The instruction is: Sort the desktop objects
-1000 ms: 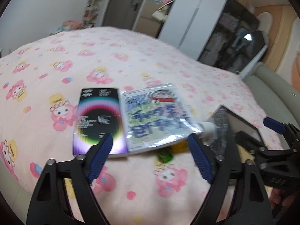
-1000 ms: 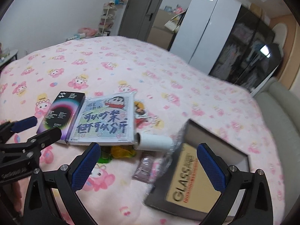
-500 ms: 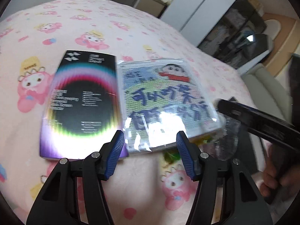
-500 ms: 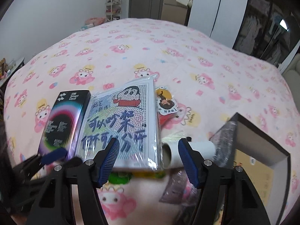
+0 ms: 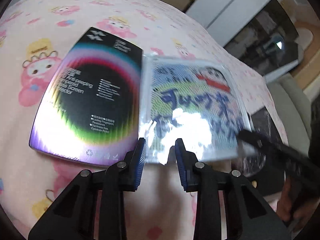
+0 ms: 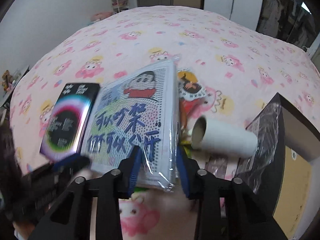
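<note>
Left wrist view: the left gripper [image 5: 161, 150] hangs over the near edge of the bed [image 5: 84, 6], jaws closing with the near edge of the wrapped pad [image 5: 192, 108] between the blue pads; whether they press on it I cannot tell. The pad is lifted off the sheet at its near side, its long axis running away from the gripper toward the far side of the bed. Just left of it, edge to edge, lies the black box [image 5: 88, 102] — flat, long axis also running away, tilted a little rightward. The right gripper [image 5: 258, 140] reaches the pad's right corner, blurred.

Right wrist view: the right gripper [image 6: 159, 164] is closing on the pad [image 6: 136, 120] — its near right corner sits between the pads, the wrap bunched there. The pad points up and away, tilted right. The black box [image 6: 68, 120] lies at its left, a paper tube [image 6: 224, 138] at its right, a framed box [image 6: 290, 140] beyond that.
</note>
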Available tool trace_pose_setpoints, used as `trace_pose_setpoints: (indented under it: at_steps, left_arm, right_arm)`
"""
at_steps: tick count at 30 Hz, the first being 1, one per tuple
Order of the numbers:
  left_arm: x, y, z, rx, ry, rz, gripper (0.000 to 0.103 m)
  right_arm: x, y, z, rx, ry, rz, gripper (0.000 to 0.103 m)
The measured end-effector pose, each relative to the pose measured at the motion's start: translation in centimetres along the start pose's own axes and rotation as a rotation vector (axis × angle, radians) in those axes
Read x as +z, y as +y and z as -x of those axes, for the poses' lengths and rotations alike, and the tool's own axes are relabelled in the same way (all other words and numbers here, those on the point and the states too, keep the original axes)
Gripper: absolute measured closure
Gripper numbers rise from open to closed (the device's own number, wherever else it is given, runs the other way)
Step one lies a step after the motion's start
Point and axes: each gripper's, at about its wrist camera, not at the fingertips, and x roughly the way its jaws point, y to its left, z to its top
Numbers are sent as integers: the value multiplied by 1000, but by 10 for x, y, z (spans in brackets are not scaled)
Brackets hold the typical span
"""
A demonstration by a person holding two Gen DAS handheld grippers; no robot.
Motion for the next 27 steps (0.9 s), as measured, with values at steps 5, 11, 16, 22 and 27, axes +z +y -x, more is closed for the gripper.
trace_pose_setpoints:
  at_steps: [5,11,16,22,27]
  left_arm:
    - [2,-8,-10,-9,11,-8,45]
    - [1,-8,-14,-24,14,-34,47]
    - [-4,0,-10,-81,33,-18,62]
    - [-22,-14,1,-157,69,-65,62]
    - [-18,-10,15,-97,-11,-68,62]
  right_arm:
    - [-3,-3,-3,19,18,-21,73]
    - [-8,5,-8,-8,17,10,71]
    - [-31,19,21,-6,-4,29,74]
    - [-75,19,42,69,36,-71,77]
    - [-86,12,49,53,13,-119,77]
